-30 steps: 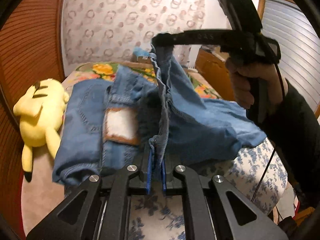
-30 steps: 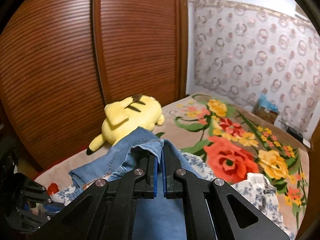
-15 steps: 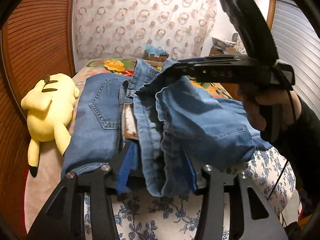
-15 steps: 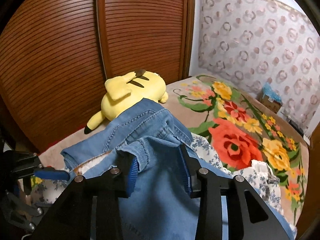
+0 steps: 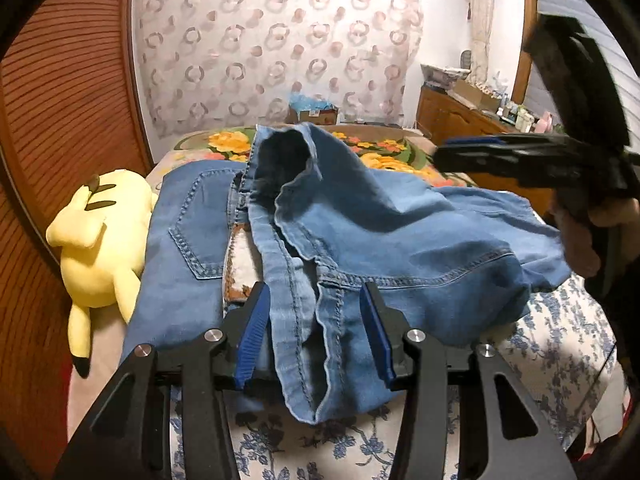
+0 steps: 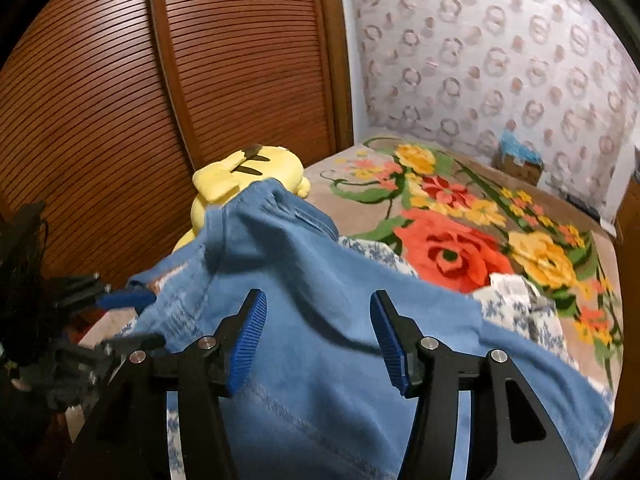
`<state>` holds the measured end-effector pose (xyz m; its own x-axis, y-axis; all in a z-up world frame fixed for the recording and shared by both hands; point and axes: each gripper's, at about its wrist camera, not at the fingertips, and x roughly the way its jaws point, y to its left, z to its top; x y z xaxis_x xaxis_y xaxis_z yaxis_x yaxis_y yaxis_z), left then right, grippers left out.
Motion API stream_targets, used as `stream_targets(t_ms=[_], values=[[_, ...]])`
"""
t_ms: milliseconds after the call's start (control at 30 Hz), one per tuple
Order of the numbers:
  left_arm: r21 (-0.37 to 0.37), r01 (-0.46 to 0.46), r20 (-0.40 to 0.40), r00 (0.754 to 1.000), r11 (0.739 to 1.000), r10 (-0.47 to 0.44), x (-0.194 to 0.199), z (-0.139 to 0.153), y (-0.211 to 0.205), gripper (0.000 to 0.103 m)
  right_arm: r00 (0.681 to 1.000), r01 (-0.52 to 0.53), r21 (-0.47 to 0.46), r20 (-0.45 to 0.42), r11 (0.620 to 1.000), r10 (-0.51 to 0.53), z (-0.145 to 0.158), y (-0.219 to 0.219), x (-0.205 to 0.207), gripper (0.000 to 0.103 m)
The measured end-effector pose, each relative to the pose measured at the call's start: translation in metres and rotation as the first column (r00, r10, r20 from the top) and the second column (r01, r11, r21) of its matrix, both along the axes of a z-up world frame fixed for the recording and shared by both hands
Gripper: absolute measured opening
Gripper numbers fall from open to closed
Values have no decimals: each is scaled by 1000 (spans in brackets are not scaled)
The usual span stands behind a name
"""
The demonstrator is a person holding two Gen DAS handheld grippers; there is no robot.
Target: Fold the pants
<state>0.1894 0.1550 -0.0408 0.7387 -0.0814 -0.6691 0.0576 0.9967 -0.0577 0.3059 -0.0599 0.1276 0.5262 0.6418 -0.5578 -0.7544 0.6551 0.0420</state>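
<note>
The blue jeans (image 5: 360, 232) lie in a loose folded heap on the bed, with a back pocket and a brown waist patch facing up at the left. My left gripper (image 5: 316, 340) is open, its blue pads either side of a hem that lies slack between them. My right gripper (image 6: 320, 340) is open just above the denim (image 6: 312, 280) and holds nothing. It also shows in the left wrist view (image 5: 480, 152), lifted clear to the right of the heap.
A yellow plush toy (image 5: 100, 248) lies left of the jeans against the brown slatted wardrobe doors (image 6: 120, 100). The bed has a blue floral sheet (image 5: 560, 340) near me and a bright flowered blanket (image 6: 460, 240) beyond. A wooden dresser (image 5: 460, 116) stands far right.
Both grippers were shut on the jeans' hem a second ago. Both have opened, the denim has dropped onto the heap, and the right gripper has drawn back to the right.
</note>
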Motion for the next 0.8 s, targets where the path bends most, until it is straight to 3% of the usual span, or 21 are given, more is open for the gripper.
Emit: stream_targets(t_ms=[133, 300, 467, 533, 733, 800], values=[[19, -7, 2, 1000, 1000, 6, 1, 2, -1, 49, 999, 46, -25, 11, 999, -46, -4, -21, -17, 56], [51, -7, -15, 1000, 999, 8, 0, 0, -5, 49, 992, 101, -48, -67, 994, -105, -34, -55, -34, 56], [35, 1, 16, 1000, 999, -2, -13, 8, -7, 49, 979, 151, -48, -128, 987, -156, -55, -78, -50, 52], [21, 11, 35, 999, 1000, -12, -18, 13, -10, 40, 977, 153, -39, -144, 988, -157, -60, -80, -56, 51], [40, 36, -6, 999, 999, -36, -14, 4, -21, 37, 978, 143, -7, -151, 990, -142, -66, -71, -68, 40], [64, 28, -42, 999, 998, -25, -5, -7, -21, 37, 978, 144, 0, -155, 990, -142, -72, -81, -64, 29]])
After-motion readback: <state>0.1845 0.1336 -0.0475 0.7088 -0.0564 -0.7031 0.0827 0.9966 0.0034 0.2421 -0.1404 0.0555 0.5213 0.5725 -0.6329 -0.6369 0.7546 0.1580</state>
